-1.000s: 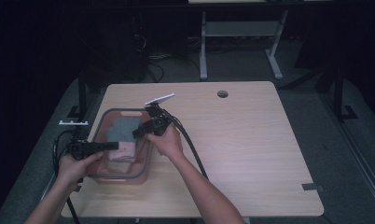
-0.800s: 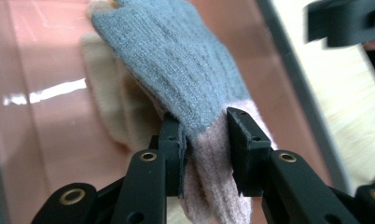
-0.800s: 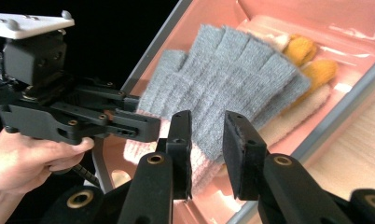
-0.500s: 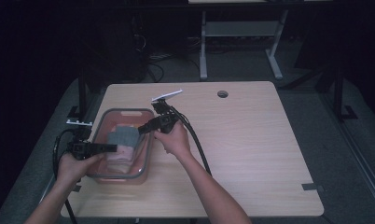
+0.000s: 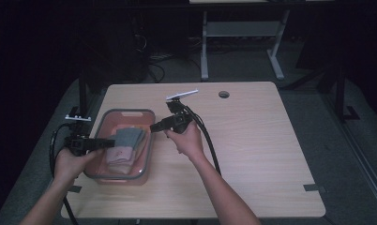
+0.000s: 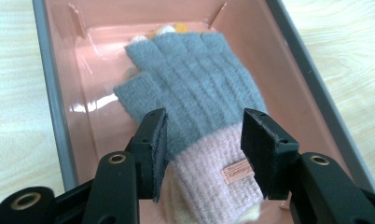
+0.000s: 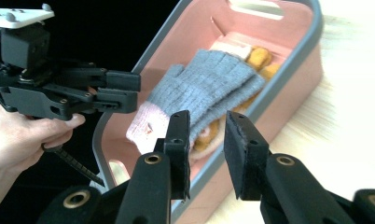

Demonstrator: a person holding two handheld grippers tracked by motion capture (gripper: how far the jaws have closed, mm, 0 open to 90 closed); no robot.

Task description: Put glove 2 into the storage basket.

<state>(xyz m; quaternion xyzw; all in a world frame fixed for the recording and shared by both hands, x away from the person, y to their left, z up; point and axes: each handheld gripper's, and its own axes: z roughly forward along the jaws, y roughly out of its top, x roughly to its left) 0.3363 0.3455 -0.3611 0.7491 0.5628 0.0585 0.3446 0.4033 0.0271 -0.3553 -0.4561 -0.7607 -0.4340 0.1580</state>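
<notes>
The left gripper (image 6: 202, 140), at the near left, has just been opening; its jaws stand parted above the glove (image 6: 199, 102), pads off the wool. The glove is knitted, fingerless, grey with a pale pink cuff bearing a small tag, and lies on other knitwear in the pink tub (image 5: 112, 117). The right gripper (image 7: 206, 149), beyond the tub's right rim, is parted and empty.
</notes>
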